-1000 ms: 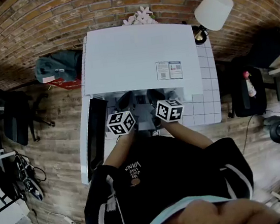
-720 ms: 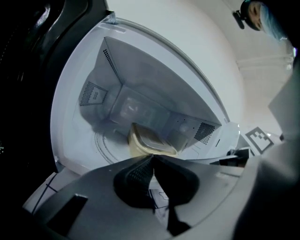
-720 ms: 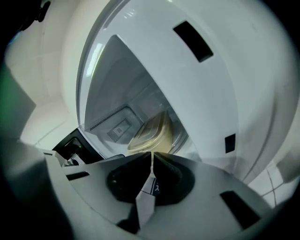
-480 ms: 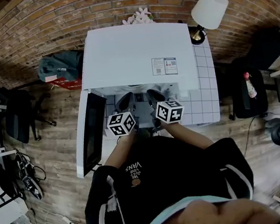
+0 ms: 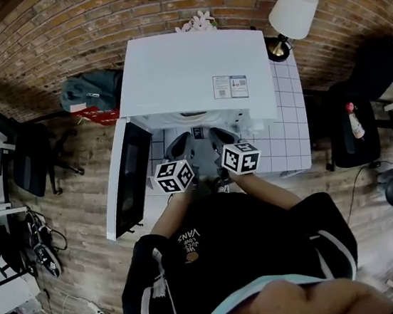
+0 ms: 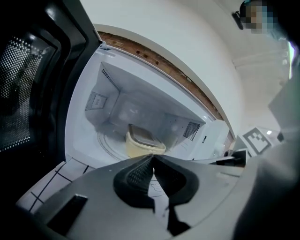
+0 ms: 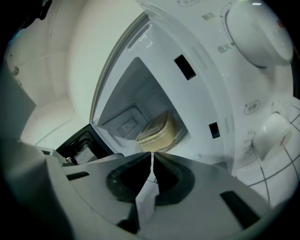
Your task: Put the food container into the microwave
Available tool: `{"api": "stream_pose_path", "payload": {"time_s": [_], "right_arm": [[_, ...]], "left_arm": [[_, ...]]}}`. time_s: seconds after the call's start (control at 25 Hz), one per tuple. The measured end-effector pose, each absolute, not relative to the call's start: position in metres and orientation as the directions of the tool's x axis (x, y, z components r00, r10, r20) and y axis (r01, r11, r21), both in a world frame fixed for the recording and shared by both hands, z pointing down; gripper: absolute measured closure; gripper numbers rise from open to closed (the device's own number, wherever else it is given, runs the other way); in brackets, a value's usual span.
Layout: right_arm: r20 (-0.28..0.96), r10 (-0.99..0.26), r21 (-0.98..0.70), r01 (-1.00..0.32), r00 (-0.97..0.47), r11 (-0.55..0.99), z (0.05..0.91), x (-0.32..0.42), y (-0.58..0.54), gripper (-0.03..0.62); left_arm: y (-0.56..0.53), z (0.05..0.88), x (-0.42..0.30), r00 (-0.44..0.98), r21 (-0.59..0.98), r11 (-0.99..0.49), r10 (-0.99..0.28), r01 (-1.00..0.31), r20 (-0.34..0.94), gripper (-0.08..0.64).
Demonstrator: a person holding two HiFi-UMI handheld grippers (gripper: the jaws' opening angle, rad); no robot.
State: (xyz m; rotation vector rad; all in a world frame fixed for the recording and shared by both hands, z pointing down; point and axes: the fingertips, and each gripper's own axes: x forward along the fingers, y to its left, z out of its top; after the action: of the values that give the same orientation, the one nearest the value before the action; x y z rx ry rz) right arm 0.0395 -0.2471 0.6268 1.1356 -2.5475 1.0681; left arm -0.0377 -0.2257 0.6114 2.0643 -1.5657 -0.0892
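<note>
the food container sits inside the microwave, on the turntable towards the back, so the placing looks done. the left gripper and right gripper hang just outside the opening, each with jaws pressed together on nothing, having no load to carry. the door stands swung wide at the left, probably next to be pushed closed.

Smooth glossy white microwave shell, rough red brick wall, wood-plank floor, translucent cream plastic food container, matt grey plastic left gripper
</note>
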Motion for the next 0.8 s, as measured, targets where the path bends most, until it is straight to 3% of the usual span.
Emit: {"api": "stream_pose_path", "payload": {"time_s": [0.8], "right_arm": [[0.413, -0.684, -0.532, -0.769, -0.601, 0.354, 0.618, 0.016, -0.182, 0.577]], "left_arm": [[-0.165, 0.603, -0.049, 0.485, 0.455, -0.337, -0.835, -0.824, 0.259, 0.548]]}}
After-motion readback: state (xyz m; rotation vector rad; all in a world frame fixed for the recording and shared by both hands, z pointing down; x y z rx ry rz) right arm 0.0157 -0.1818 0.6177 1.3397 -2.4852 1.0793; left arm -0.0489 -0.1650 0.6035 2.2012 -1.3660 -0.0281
